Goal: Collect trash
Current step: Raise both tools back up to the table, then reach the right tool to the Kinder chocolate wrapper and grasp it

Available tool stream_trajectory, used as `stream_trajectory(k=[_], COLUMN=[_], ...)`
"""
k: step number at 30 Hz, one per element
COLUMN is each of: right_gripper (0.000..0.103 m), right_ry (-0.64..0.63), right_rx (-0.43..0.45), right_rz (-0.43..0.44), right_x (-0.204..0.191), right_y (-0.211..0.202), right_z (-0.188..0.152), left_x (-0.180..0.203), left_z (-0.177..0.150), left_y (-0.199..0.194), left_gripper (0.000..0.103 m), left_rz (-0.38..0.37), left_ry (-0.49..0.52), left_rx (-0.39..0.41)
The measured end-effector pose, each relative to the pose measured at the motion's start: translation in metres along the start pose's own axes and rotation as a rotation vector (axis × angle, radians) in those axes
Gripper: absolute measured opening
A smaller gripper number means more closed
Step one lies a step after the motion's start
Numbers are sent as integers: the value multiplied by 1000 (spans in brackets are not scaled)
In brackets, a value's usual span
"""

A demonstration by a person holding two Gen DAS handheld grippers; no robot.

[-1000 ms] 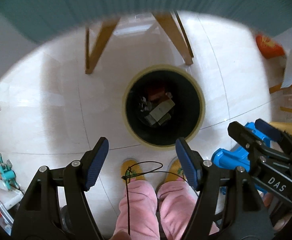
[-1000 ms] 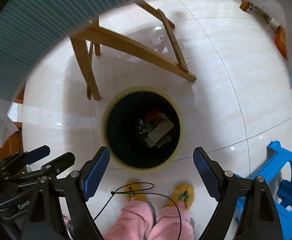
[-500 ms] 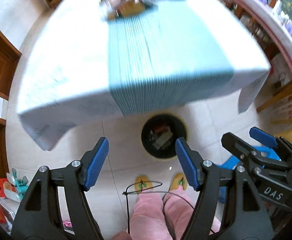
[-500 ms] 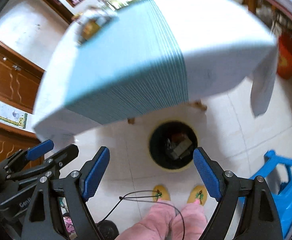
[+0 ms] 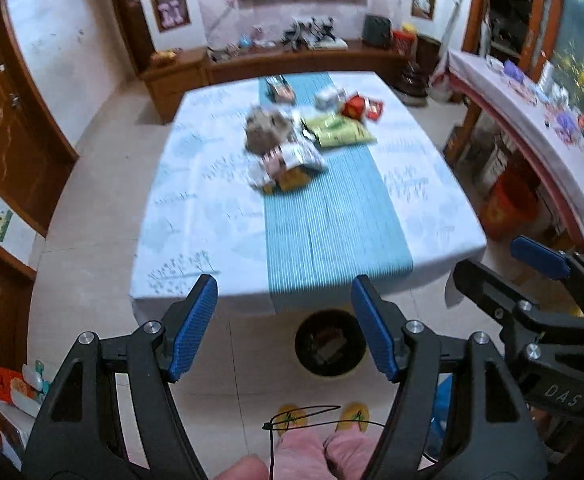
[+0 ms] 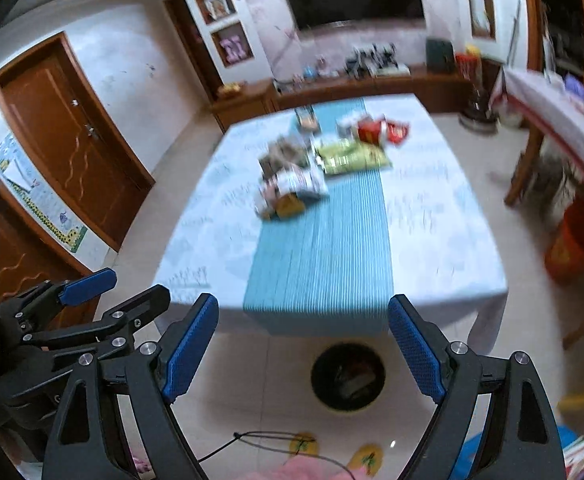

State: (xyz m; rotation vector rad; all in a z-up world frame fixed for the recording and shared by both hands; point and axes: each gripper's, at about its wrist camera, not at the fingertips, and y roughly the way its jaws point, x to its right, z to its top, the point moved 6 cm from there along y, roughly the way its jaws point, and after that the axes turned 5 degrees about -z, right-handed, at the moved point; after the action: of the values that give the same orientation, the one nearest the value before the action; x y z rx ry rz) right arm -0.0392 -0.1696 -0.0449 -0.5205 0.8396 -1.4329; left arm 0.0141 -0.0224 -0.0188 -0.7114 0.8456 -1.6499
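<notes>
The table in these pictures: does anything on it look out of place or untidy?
Yes. A loose heap of wrappers and packets lies scattered across the far half of the table, some tilted and overlapping on the blue runner. They are not yet in the bin on the floor below.

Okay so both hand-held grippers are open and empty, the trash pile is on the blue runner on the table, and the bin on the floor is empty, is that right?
Not quite: the bin is not empty. The right wrist view shows trash already lying inside it. The rest holds: the left hand-held gripper and right hand-held gripper are open and empty, and the trash pile is on the blue runner.
</notes>
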Motion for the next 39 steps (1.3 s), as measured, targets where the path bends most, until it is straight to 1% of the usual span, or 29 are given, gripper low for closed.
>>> stream_trajectory(k=[4, 5, 7, 9, 11, 14, 19, 21, 24, 27, 29, 31, 33, 34, 36, 38, 39], right_gripper=[88, 88, 88, 88, 88, 88, 88, 88, 86, 84, 84, 83, 82, 79, 77, 76, 74], right_ry=[-32, -46, -68, -95, -117, -134, -110, -99, -100, -75, -44, 4, 41, 57, 106, 157, 181], right_rx=[39, 47, 52, 53, 53, 44, 28, 7, -24, -41, -62, -93, -128, -139, -166, -191, -202], right_rz=[29, 36, 52, 74, 79, 87, 61, 55, 43, 15, -3, -3, -1, 4, 16, 21, 24], right_x=[-2, -2, -4, -6, -8, -10, -10, -11, -19, -26, -28, -35, -42, -45, -51, -56, -58], right_y=[-21, -25, -29, -30, -27, -16, 15, 32, 64, 94, 113, 140, 170, 182, 213, 243, 258], right_z=[26, 33, 43, 52, 56, 61, 67, 69, 75, 86, 93, 101, 109, 112, 118, 123, 124], left_x=[-11, -13, -17, -20, -21, -23, -36, -46, -63, -82, -95, -110, -119, -126, -134, -142, -144], left_z=[20, 24, 28, 31, 32, 30, 28, 31, 41, 56, 69, 86, 101, 109, 122, 135, 139], left_y=[-30, -36, -40, -44, -44, -36, -15, -3, 22, 56, 76, 94, 111, 123, 142, 165, 175], left_gripper=[67, 67, 67, 67, 67, 67, 67, 67, 67, 67, 67, 67, 67, 67, 67, 67, 67], left_rz=[69, 78, 70, 90, 106, 91, 90, 88, 67, 46, 24, -12, -32, -28, -25, -39, -47], left_ry=[-63, -90, -118, -136, -141, -163, -172, -175, -176, -146, -124, -93, -69, -52, -24, 1, 12], left_rx=[71, 81, 85, 100, 101, 87, 68, 59, 34, -7, -42, -50, -54, -55, -50, -56, -61])
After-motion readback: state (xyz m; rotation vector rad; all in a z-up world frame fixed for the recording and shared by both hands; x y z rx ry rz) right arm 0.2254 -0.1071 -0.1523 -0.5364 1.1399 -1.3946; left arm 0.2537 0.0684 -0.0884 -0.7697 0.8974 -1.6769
